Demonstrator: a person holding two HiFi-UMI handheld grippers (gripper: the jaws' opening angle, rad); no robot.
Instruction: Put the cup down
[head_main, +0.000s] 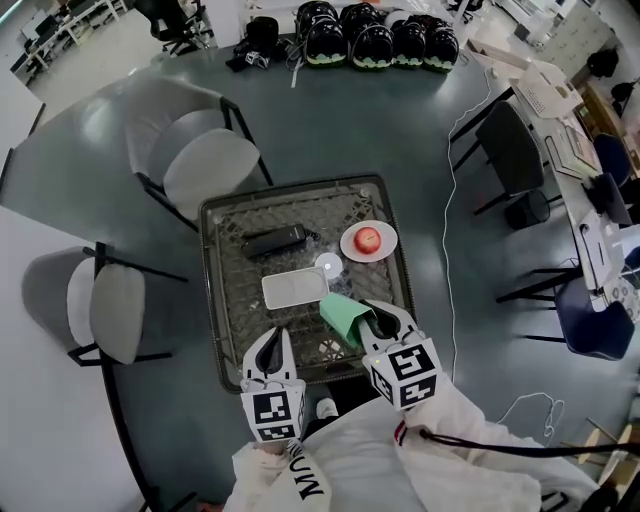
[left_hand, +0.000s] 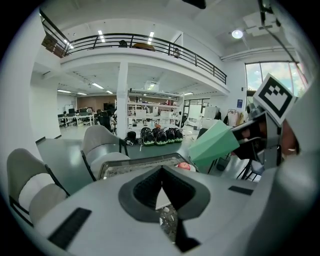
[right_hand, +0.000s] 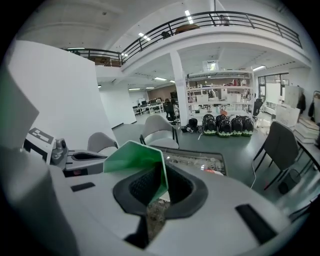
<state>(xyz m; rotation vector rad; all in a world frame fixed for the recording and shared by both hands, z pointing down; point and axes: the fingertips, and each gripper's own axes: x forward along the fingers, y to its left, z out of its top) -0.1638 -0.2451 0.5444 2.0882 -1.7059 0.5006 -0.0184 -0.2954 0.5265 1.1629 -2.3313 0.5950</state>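
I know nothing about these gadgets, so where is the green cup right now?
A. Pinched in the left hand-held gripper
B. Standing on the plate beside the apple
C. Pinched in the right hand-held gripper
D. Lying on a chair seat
C: the right hand-held gripper has its jaws closed on the wall of the green cup, holding it above the table, while the left hand-held gripper is shut on nothing.

Left gripper and right gripper side by side, tilted down.
Left aims 12 o'clock, jaws together, empty; right aims 11 o'clock, clamped on cup rim.
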